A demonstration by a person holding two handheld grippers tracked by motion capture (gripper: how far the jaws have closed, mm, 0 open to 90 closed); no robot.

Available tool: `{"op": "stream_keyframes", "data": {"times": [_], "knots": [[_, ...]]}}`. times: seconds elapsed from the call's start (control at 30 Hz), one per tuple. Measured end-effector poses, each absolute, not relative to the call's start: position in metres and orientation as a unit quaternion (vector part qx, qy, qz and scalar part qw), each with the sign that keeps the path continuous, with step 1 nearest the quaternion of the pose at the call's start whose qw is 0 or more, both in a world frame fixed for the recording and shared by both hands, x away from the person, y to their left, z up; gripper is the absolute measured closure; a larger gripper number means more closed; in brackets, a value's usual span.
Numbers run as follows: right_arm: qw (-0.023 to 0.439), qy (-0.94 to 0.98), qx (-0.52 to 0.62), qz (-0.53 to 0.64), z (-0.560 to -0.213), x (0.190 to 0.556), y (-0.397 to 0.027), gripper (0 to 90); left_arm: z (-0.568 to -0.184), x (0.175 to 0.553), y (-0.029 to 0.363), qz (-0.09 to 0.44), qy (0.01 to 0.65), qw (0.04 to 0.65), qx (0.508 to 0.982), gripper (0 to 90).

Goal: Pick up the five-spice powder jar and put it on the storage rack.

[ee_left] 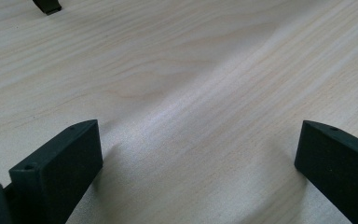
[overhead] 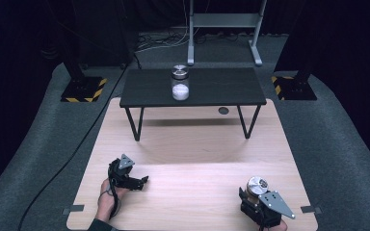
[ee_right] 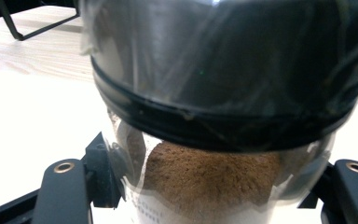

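Right gripper [overhead: 252,195] is clamped on the brown jar [ee_right: 214,140], glass squeezed between both pads below its lid. Keep the jar upright as you carry it. Left gripper [overhead: 142,181] rests wide open, nothing between its fingers [ee_left: 60,168].

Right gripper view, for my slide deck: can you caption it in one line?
Right gripper clamps a glass jar of brown powder under its metal lid.

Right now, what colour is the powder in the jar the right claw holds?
Brown, under a silver lid; the powder shows best in the right gripper view.
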State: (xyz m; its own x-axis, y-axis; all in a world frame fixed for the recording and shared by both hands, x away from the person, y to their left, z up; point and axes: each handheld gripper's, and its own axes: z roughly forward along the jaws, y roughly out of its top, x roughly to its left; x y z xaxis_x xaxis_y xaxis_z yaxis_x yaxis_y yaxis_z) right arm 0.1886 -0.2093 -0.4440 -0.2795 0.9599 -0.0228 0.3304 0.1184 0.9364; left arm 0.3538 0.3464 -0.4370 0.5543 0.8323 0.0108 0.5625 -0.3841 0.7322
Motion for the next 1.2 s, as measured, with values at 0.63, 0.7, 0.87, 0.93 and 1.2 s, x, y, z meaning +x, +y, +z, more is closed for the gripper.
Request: {"op": "stream_keyframes", "data": {"times": [0.63, 0.7, 0.87, 0.93, 1.2], "knots": [[0.351, 0.680, 0.448, 0.462, -0.400, 0.223, -0.208, 29.2, -0.437, 0.354, 0.345, 0.193, 0.432, 0.350, 0.809, 0.3], [0.351, 0.683, 0.443, 0.462, -0.397, 0.226, -0.207, 29.2, -0.437, 0.354, 0.345, 0.193, 0.432, 0.350, 0.809, 0.3], [0.348, 0.687, 0.437, 0.465, -0.388, 0.235, -0.207, 29.1, -0.437, 0.354, 0.345, 0.193, 0.432, 0.350, 0.809, 0.4], [0.347, 0.687, 0.435, 0.468, -0.385, 0.238, -0.207, 29.1, -0.437, 0.354, 0.345, 0.193, 0.432, 0.350, 0.809, 0.3], [0.348, 0.687, 0.428, 0.472, -0.373, 0.247, -0.209, 29.1, -0.437, 0.354, 0.345, 0.193, 0.432, 0.350, 0.809, 0.3]]}}
